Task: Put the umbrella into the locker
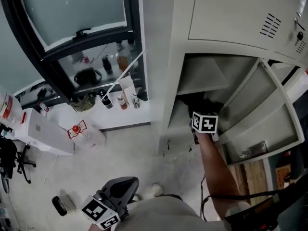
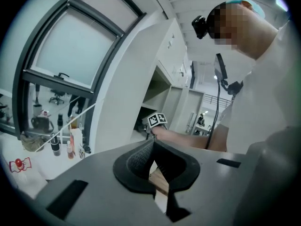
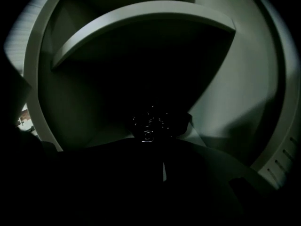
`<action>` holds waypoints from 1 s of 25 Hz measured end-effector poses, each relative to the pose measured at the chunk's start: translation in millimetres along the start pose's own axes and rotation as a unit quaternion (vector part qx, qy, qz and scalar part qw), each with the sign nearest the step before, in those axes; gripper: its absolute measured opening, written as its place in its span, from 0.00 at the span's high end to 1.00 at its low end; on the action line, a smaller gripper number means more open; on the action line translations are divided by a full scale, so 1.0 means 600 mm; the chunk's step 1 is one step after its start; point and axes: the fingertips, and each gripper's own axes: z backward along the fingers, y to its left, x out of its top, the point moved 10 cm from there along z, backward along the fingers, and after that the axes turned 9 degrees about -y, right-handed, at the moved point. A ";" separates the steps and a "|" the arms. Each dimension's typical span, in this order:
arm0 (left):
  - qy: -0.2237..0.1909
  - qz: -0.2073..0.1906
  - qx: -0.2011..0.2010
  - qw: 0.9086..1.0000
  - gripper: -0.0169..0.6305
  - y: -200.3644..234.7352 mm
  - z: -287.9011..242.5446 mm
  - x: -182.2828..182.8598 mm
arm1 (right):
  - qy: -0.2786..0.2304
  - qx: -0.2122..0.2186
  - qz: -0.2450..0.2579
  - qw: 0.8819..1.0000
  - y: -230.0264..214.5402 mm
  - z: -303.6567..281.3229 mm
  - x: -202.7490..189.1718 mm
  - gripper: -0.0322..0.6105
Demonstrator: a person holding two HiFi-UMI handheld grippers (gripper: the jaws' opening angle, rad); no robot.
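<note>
Left tool (image 2: pixel 153 145) hangs back, well apart from the locker (image 1: pixel 240 18), jaws pressed together on nothing. Right tool (image 1: pixel 199 110) is inside, under the shelf (image 3: pixel 141 22), apparently pinching the dark umbrella (image 3: pixel 160 123) at its tips. Placing step: next, rest it ahead, then spread.

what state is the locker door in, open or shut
Open: the locker door is swung outward, and the shelf inside the compartment shows.

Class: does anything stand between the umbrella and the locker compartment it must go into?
Nothing visible does. The locker door hangs open, and the umbrella, at the right hand-held gripper, is already inside the compartment, under the shelf.
</note>
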 end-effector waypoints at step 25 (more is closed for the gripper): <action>-0.024 0.016 0.025 0.999 0.96 -0.046 0.148 -0.021 | 0.027 -0.025 0.053 0.998 0.042 0.063 0.001 0.64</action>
